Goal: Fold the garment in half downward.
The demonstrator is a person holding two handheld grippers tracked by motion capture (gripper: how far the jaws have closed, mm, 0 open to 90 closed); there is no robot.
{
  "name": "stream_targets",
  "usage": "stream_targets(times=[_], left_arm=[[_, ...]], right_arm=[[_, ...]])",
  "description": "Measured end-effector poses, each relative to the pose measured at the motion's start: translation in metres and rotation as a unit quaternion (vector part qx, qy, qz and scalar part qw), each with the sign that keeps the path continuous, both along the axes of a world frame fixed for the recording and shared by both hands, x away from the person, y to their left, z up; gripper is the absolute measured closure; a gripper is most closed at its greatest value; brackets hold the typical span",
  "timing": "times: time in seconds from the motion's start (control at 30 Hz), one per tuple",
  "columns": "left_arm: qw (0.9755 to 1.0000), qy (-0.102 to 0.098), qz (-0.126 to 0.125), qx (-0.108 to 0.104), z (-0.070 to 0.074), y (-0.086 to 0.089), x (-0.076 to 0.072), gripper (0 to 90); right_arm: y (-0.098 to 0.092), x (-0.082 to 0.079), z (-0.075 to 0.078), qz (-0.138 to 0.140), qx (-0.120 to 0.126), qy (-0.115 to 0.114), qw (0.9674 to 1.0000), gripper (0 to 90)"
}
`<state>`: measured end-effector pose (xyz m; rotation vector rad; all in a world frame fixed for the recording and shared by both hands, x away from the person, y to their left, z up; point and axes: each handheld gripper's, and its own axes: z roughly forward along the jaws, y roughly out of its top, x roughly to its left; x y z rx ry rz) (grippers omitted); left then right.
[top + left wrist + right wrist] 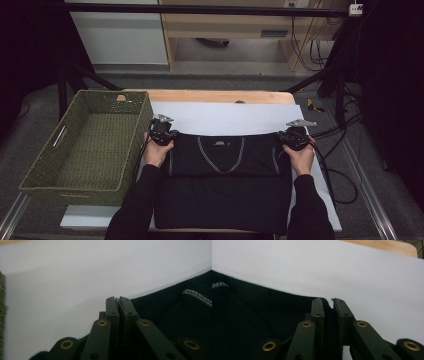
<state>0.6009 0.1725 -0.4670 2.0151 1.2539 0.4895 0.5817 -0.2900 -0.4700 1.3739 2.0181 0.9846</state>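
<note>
A dark navy V-neck garment [222, 195] with grey neck trim lies flat on a white sheet [225, 117], its neckline towards the far side. My left gripper [164, 134] is at the garment's left shoulder and my right gripper [294, 137] at its right shoulder. In the left gripper view the jaws [117, 299] are pressed together at the garment's [175, 312] top edge, with cloth running under them. Seen from the right gripper, its jaws [327, 300] stand a narrow gap apart with dark cloth [262, 315] pinched between them at that edge.
A green woven basket [131, 155] stands to the left of the sheet, close to my left hand; its wall [2, 302] edges the left gripper view. The wooden tabletop [215, 96] shows beyond the sheet. Black frame bars and cables lie behind and to the right.
</note>
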Motion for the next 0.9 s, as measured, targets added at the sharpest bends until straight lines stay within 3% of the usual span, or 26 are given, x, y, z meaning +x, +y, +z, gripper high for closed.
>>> stream_targets(times=[0.13,0.2,0.23,0.3,0.37,0.47,0.57,0.7,0.9], left_arm=[[0.9993,0.015,0.017,-0.028,-0.001,0.003,0.001,80.2],[0.9988,0.001,0.029,-0.038,0.004,0.005,-0.003,69.3],[0.998,-0.006,0.032,-0.054,0.008,0.007,-0.006,62.3],[0.997,-0.018,0.028,-0.07,0.016,0.01,-0.013,50.7],[0.9961,-0.025,0.012,-0.084,0.022,0.013,-0.021,35.9],[0.9938,-0.032,-0.003,-0.107,0.028,0.018,-0.038,27.2],[0.9938,-0.041,-0.024,-0.1,0.03,0.02,-0.054,18.9],[0.9932,-0.044,-0.027,-0.104,0.029,0.022,-0.069,12.7],[0.9961,-0.026,-0.017,-0.083,0.016,0.021,-0.067,12.8]], right_arm=[[-0.002,0.0,-0.006,-0.006,0.005,0.008,0.9999,74.4],[0.0,-0.002,-0.005,-0.005,-0.004,0.004,1.0,68.1],[0.0,-0.004,-0.002,-0.008,-0.005,-0.004,1.0,61.9],[-0.002,-0.009,0.005,-0.006,-0.004,-0.025,0.9997,55.6],[-0.005,-0.016,0.012,-0.015,0.014,-0.033,0.9993,43.4],[-0.006,-0.03,0.023,-0.013,0.022,-0.042,0.9988,36.1],[-0.003,-0.044,0.03,0.005,0.035,-0.039,0.9986,27.7],[-0.002,-0.06,0.037,0.02,0.057,-0.04,0.9973,25.5],[0.001,-0.066,0.033,0.027,0.058,-0.017,0.9978,27.8]])
